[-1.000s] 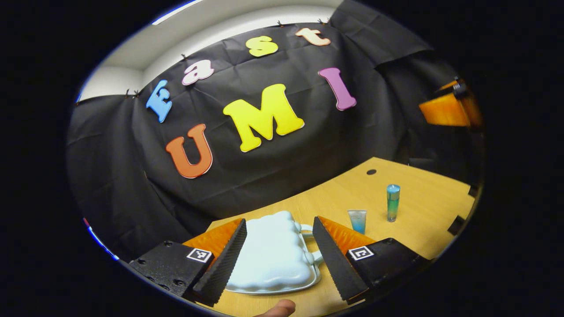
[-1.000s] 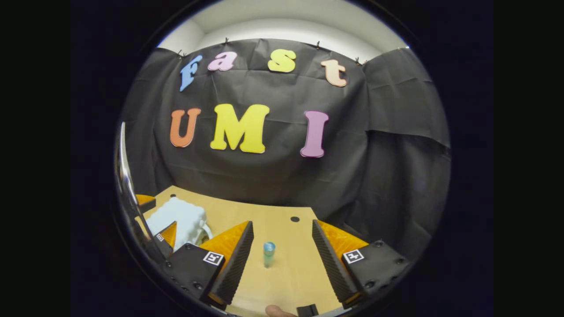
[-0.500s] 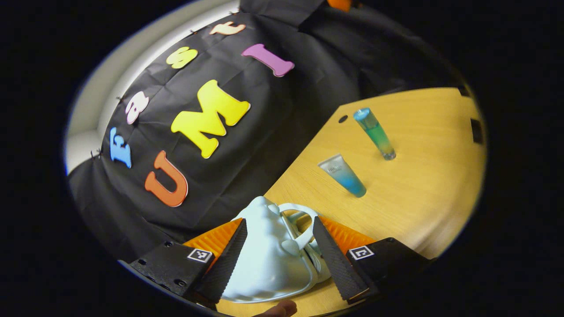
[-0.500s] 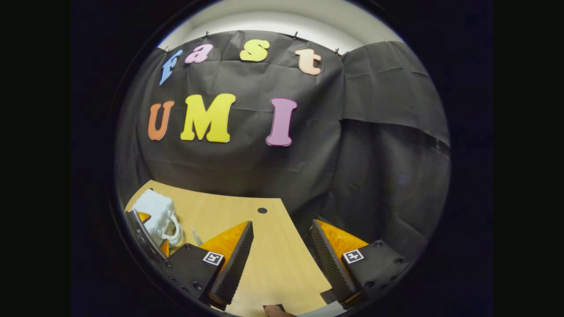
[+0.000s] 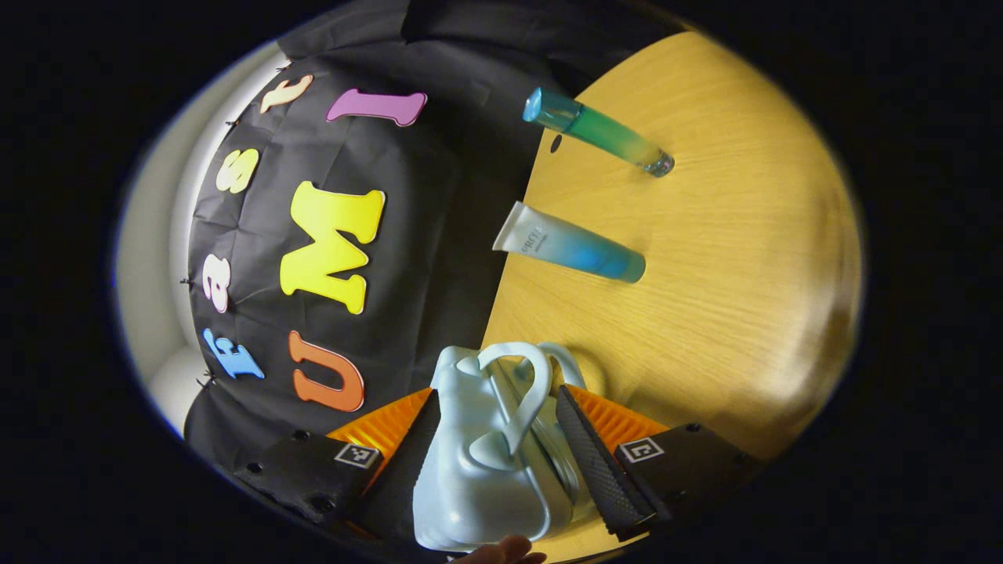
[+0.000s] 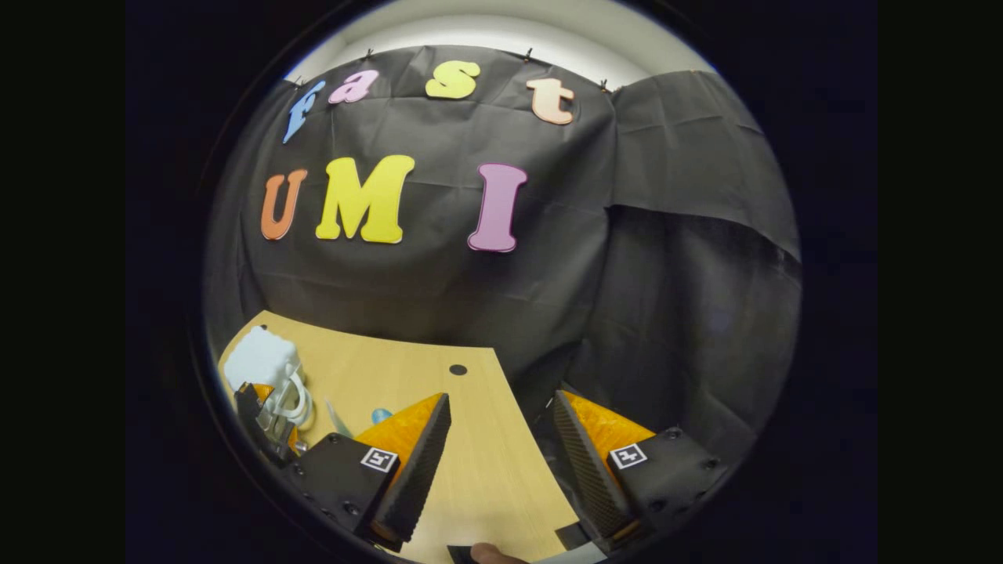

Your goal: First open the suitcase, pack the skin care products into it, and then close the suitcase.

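A small pale blue suitcase [image 5: 478, 462] with looped handles sits between the fingers of my left gripper [image 5: 497, 395], which is rolled on its side. The jaws stand wide, one along the bumpy lid, the other on the table side. It is closed. On the wooden table [image 5: 744, 258] beyond stand a white-to-blue tube [image 5: 568, 249] and a slim green-blue bottle [image 5: 599, 131]. In the right gripper view the suitcase [image 6: 262, 356] is at the far left with the left gripper [image 6: 262, 411] at it. My right gripper [image 6: 501, 407] is open over the table's far corner, nothing between its fingers.
The black cloth wall runs close behind the table's far edge. A round cable hole [image 6: 458, 369] lies near that edge. Bare wood stretches beyond the tube and the bottle. A person's fingertip [image 5: 501, 550] shows at the bottom of the left gripper view.
My left gripper has rolled about a quarter turn and closed in on the suitcase, which now fills the gap between its fingers. The right gripper has swung right, away from the bottle.
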Motion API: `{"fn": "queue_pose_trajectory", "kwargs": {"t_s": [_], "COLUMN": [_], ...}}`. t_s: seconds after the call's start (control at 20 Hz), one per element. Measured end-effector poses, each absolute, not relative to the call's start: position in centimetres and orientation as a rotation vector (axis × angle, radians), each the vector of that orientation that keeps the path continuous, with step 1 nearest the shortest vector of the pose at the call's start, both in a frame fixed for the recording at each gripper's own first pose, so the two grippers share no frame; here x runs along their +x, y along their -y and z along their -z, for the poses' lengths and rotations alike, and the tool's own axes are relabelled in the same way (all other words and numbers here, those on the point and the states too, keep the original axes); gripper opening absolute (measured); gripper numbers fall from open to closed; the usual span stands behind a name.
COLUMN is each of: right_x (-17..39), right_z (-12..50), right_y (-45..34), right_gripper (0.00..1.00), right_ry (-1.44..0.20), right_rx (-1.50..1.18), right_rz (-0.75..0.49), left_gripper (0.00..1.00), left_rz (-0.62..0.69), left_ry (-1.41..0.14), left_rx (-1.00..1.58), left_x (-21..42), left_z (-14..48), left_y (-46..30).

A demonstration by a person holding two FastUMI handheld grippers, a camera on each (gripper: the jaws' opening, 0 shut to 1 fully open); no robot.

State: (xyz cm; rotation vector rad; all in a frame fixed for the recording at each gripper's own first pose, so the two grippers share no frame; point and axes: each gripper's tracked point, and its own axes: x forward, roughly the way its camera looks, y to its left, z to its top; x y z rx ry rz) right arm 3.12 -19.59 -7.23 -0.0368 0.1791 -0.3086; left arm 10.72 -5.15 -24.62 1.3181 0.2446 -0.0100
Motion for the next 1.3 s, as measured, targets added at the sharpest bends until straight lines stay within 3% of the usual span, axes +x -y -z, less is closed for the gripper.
{"fn": "queue_pose_trajectory", "kwargs": {"t_s": [0.3, 0.4, 0.45, 0.55, 0.7, 0.95, 1.0, 1.3], "right_x": [3.5, 3.7, 3.8, 3.9, 3.8, 4.0, 4.0, 4.2], "right_z": [8.5, 8.9, 9.0, 9.2, 9.6, 10.3, 10.4, 10.3], "right_y": [19.9, 20.0, 20.1, 20.2, 20.6, 20.7, 20.6, 20.9], "right_gripper": [0.80, 0.80, 0.80, 0.79, 0.77, 0.80, 0.80, 0.80], "right_ry": [-0.209, -0.220, -0.223, -0.228, -0.238, -0.261, -0.261, -0.256], "right_rx": [-0.018, -0.016, -0.017, -0.020, -0.018, -0.015, -0.018, -0.019], "right_rz": [0.303, 0.298, 0.296, 0.293, 0.291, 0.274, 0.269, 0.231], "left_gripper": [0.86, 0.77, 0.63, 0.50, 0.42, 0.14, 0.16, 0.05], "left_rz": [0.004, 0.016, 0.016, -0.006, -0.008, 0.019, 0.023, 0.030], "left_ry": [-0.270, -0.290, -0.327, -0.365, -0.369, -0.353, -0.348, -0.350], "left_rx": [1.415, 1.425, 1.422, 1.424, 1.442, 1.429, 1.421, 1.342], "left_x": [12.1, 12.5, 12.5, 12.3, 12.5, 13.0, 12.9, 12.9], "left_z": [25.5, 26.1, 26.8, 27.2, 27.1, 26.7, 26.7, 25.5], "left_y": [5.6, 5.7, 5.2, 4.5, 4.6, 4.8, 4.8, 4.7]}}
